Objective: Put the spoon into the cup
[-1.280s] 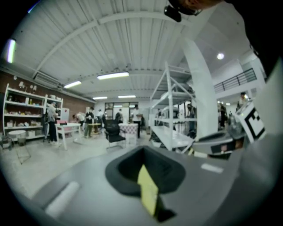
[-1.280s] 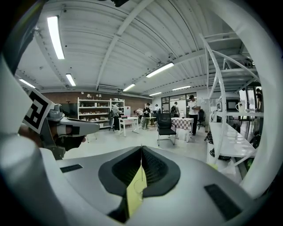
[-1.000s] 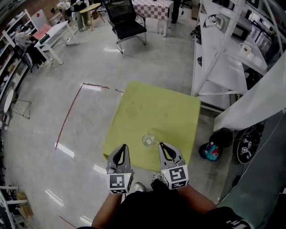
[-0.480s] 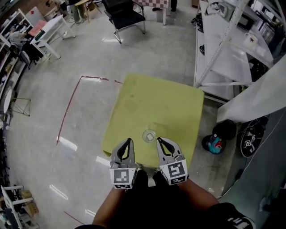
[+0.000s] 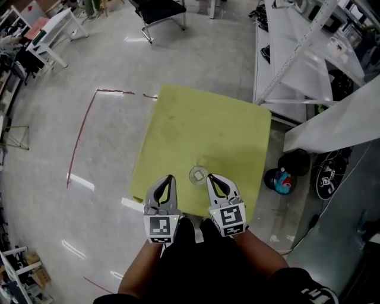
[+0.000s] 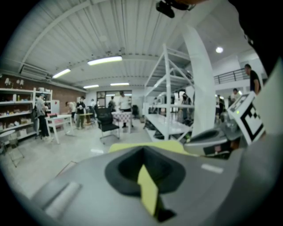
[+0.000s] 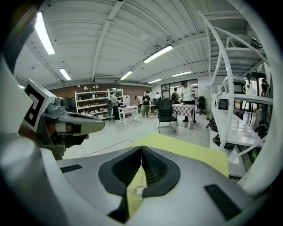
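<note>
A small clear glass cup (image 5: 198,175) stands on the yellow-green table (image 5: 202,130), close to its near edge. It also shows through the slit of the right gripper's jaws as the cup (image 7: 139,190). No spoon shows on the table, and the cup is too small to tell what it holds. My left gripper (image 5: 170,177) hangs just left of the cup and my right gripper (image 5: 209,176) just right of it. Both are shut with nothing in them. The left gripper (image 6: 142,151) and the right gripper (image 7: 141,148) each show jaws meeting at the tip.
A white shelving rack (image 5: 297,53) stands close to the table's right side. Dark bags and a colourful thing (image 5: 283,180) lie on the floor at the table's right. A red tape line (image 5: 83,127) marks the floor left. A black chair (image 5: 160,9) stands far back.
Both grippers have sunk and come slightly forward, so their tips now flank the cup. The head view has tilted down, and the table sits higher in it.
</note>
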